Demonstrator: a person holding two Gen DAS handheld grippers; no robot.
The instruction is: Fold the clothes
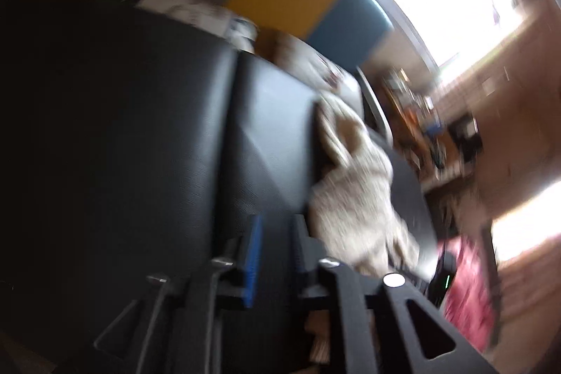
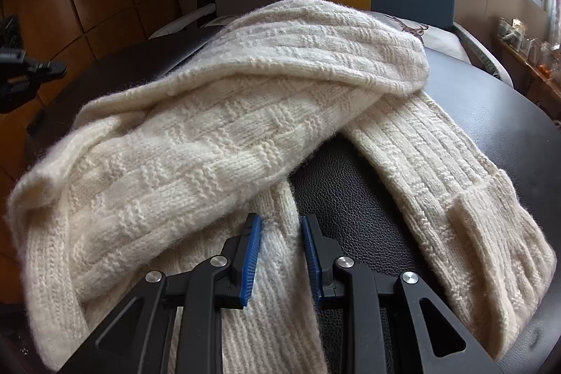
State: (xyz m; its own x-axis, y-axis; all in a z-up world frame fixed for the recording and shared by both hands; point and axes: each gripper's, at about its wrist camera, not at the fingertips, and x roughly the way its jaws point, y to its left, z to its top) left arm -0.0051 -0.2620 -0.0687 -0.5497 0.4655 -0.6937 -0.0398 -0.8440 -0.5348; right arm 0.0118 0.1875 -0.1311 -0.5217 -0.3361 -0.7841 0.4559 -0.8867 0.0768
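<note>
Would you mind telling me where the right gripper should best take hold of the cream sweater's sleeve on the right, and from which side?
Probably at the ribbed cuff of the sleeve, where the knit is doubled and lies flat on the black table. The right gripper, open over another strip of the sweater, could come from the near side and pinch the cuff's outer edge, away from the bunched body.

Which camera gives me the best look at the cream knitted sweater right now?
The right wrist view: the cream knitted sweater fills the frame, sharp, knit pattern and ribbed sleeve clear. The left wrist view shows it only as a blurred, distant pale heap.
</note>
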